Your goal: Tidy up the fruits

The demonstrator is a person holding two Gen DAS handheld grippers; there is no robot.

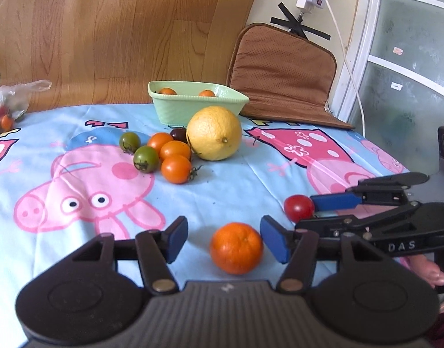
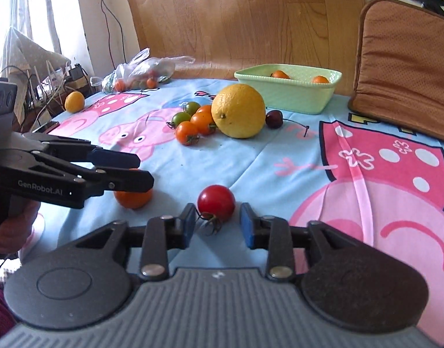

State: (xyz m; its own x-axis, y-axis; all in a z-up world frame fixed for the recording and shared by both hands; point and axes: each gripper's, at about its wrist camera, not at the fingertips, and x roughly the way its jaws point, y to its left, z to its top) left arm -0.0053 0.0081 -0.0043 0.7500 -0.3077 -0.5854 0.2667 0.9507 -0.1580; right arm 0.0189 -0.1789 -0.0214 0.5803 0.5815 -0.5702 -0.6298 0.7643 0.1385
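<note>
A mandarin lies on the cartoon-print cloth between the blue pads of my left gripper, which is open; a gap shows on its left side. A red cherry tomato rests just past the tips of my right gripper, open, with space on both sides. In the right wrist view the left gripper hangs over the mandarin. Further back lie a big yellow citrus, several small orange and green tomatoes and a dark cherry. Two small orange fruits sit in the pale green basket.
A brown cushion leans on the wall behind the basket. At the far left a plastic bag holds more fruit, with a small yellow fruit near the table edge. Cables and clutter lie beyond that edge.
</note>
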